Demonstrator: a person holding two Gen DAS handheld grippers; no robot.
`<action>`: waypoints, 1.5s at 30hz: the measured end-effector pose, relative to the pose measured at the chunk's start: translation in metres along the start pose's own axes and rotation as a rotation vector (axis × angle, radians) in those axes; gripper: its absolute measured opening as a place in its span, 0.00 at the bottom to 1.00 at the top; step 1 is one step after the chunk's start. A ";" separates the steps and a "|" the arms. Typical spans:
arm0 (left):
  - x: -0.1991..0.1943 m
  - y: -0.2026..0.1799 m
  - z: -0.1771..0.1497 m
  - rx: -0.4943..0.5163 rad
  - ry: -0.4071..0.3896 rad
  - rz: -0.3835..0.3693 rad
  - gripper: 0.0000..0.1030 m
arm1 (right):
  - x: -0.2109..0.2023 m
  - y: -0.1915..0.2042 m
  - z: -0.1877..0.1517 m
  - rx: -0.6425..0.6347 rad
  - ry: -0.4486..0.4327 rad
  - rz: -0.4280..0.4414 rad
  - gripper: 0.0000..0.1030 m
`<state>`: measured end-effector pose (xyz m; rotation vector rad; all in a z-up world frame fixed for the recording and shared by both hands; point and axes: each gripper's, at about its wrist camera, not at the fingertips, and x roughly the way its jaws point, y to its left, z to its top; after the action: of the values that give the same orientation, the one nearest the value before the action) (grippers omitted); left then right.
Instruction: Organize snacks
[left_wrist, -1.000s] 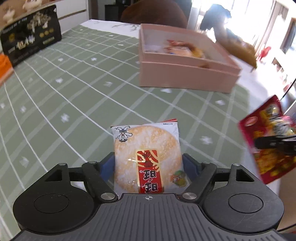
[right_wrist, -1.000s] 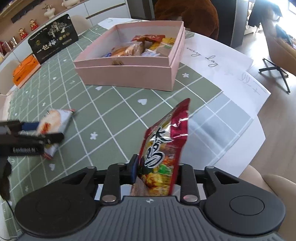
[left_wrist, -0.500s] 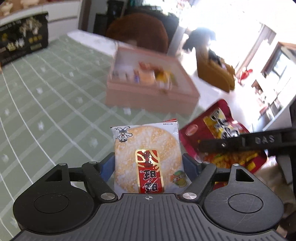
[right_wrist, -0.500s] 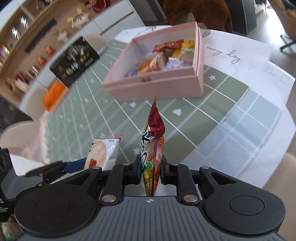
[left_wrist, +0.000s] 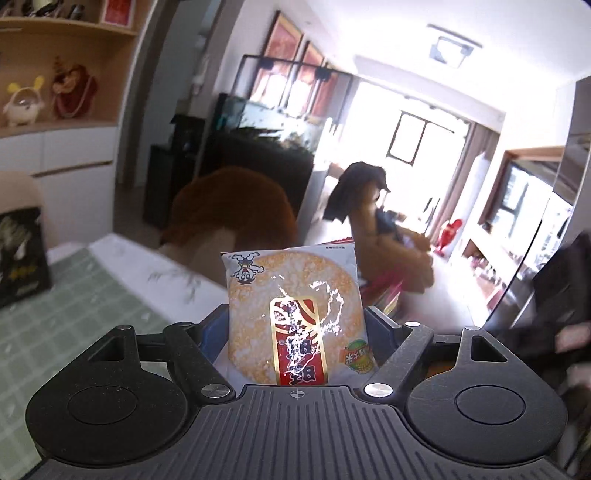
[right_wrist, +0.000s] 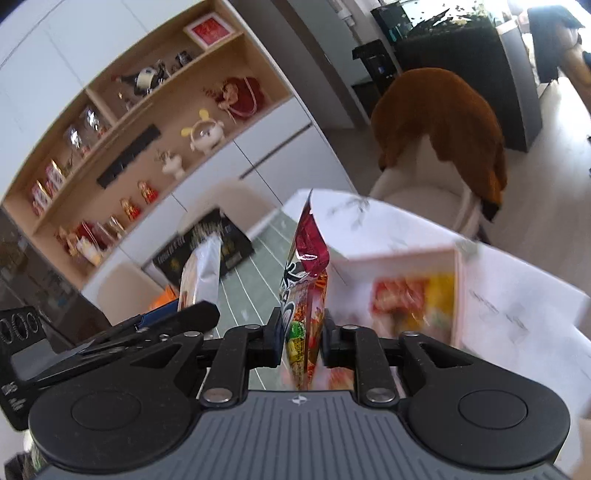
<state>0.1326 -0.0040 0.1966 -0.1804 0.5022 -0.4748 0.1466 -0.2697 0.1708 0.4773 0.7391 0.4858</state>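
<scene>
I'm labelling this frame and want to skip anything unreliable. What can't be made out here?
- Pink box: absent from the left wrist view; in the right wrist view motion blur smears its contents, and the right hand-held gripper covers its near side.
- Red snack bag: seen edge-on, print unreadable.
- Rice cracker packet: glare breaks its red label; the left hand-held gripper hides its bottom.
- Black gift box: cut by the left edge, blurred.
</scene>
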 end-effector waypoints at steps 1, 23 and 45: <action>0.017 0.005 0.000 0.003 0.036 -0.010 0.80 | 0.015 -0.005 0.004 0.004 0.007 -0.028 0.46; -0.037 0.038 -0.201 -0.119 0.271 0.329 0.74 | 0.019 -0.006 -0.192 -0.188 0.121 -0.424 0.75; -0.002 0.030 -0.224 0.105 0.192 0.375 0.81 | 0.060 0.009 -0.238 -0.187 -0.086 -0.671 1.00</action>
<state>0.0305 0.0122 -0.0040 0.0619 0.6810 -0.1502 0.0096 -0.1722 -0.0085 0.0574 0.7145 -0.0953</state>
